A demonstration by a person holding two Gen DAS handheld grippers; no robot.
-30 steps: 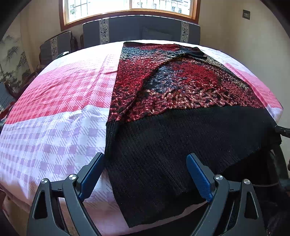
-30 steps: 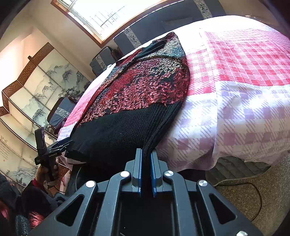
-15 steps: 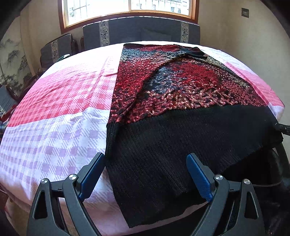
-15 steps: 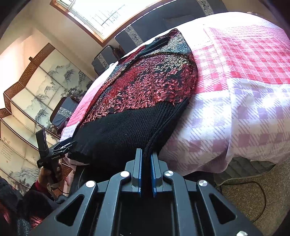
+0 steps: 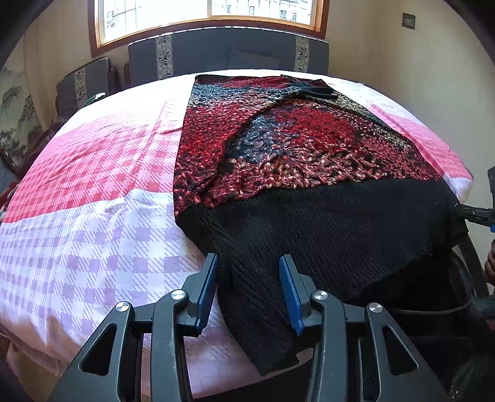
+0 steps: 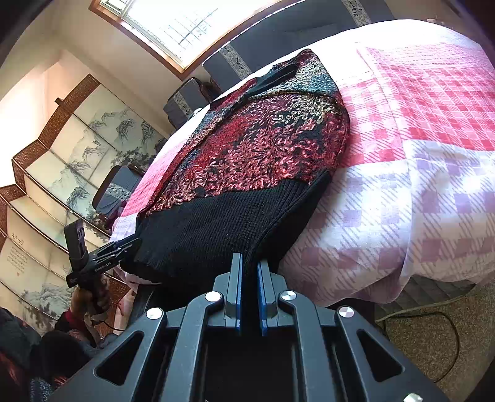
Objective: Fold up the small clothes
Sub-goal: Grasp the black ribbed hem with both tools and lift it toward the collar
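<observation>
**Sweater held at the near edge of the bed**

Spread lengthwise over the bed (image 5: 92,191), on its pink-and-lilac checked cover: a knitted sweater (image 5: 303,160), red-and-black patterned toward the far edge, plain black ribbed hem toward the near edge, hem hanging a little over that edge. One sleeve folded across the chest, black cuff near the far end.

Left gripper (image 5: 250,287) at the near edge, at the hem's left corner. Fingers (image 5: 205,289) spread, blue pads on either side of a ridge of black knit, not pressed onto it.

Right gripper (image 6: 249,297) at the hem's other corner, seen from the side of the bed. Fingers (image 6: 237,297) nearly together, pinching a fold of the black hem between the blue pads.

Behind the bed: a dark sofa (image 5: 229,52) under a window (image 5: 210,12). Along the side wall: a painted folding screen (image 6: 62,173).
</observation>
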